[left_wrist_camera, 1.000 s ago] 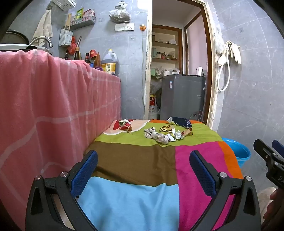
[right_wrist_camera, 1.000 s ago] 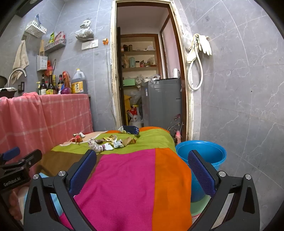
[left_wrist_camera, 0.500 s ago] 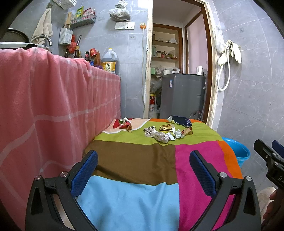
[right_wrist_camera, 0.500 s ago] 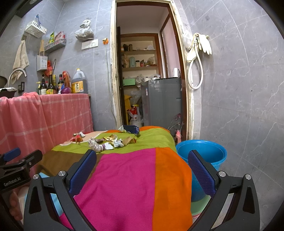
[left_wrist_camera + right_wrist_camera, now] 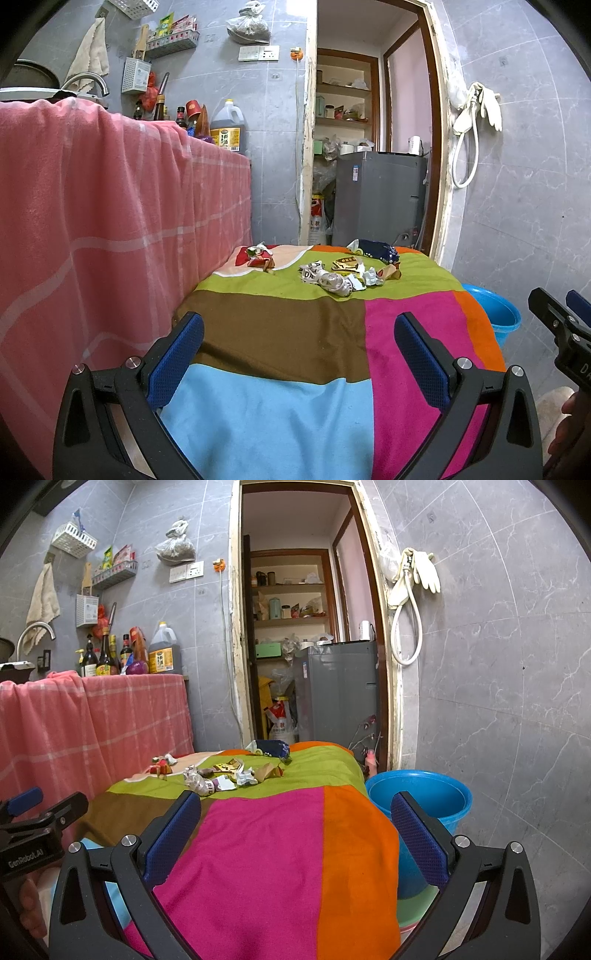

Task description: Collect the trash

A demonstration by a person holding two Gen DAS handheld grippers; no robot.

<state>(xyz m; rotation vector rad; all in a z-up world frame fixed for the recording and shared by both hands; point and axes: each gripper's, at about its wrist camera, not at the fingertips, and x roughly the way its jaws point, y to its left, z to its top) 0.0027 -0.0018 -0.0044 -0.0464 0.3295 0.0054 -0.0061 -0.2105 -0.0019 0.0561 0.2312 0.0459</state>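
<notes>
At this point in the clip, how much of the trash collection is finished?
Nothing looks collected yet. The crumpled wrappers lie at the far end of the patchwork cloth, and the blue bucket looks empty. Both the left claw and the right claw are open and hold nothing. All pickups remain.

The blue bucket [image 5: 506,314] is half hidden behind the desk [image 5: 280,406] edge; the right tongs [image 5: 565,332] are cut off by the frame; wrapper [image 5: 332,282] print is unreadable.

**Slight Drift Only**

Ahead of the left gripper [image 5: 299,343], trash pile [image 5: 340,275] and, beyond to the left, oil jug [image 5: 227,125] now a touch higher in view than a second ago; hardly any further shift since.
</notes>
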